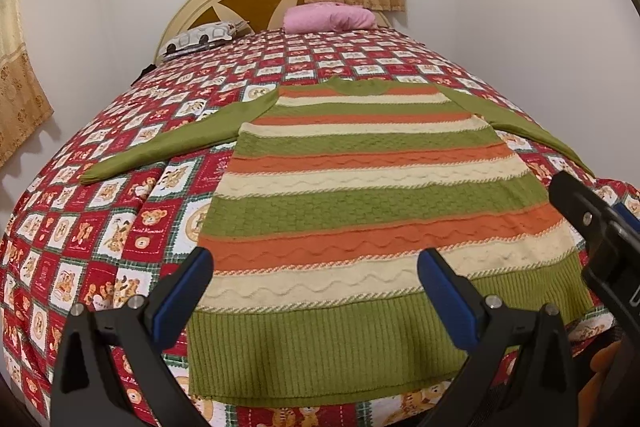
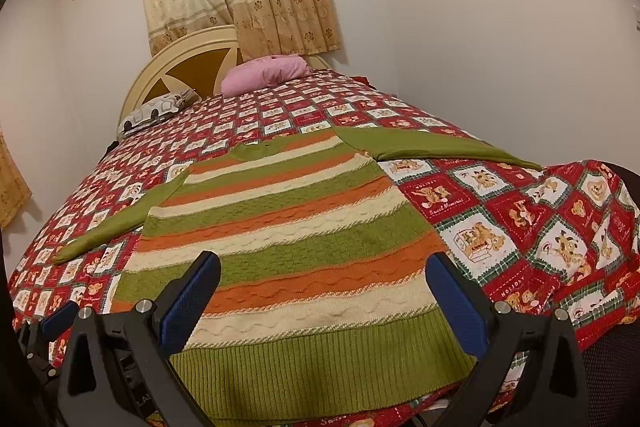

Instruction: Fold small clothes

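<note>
Quilted bed [image 1: 120,211] under flat sweater [image 1: 360,187], pillows [image 1: 328,18].

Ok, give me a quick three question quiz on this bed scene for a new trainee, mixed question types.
1. True or false: the striped sweater is already folded.
2. Which edge of the sweater lies nearest both grippers: A collar, B ribbed green hem, C a cuff?
3. What state are the left gripper and right gripper in?

Key: 1 false, it lies flat with sleeves spread on the bear-print quilt. 2 B. 3 both open, holding nothing.
</note>
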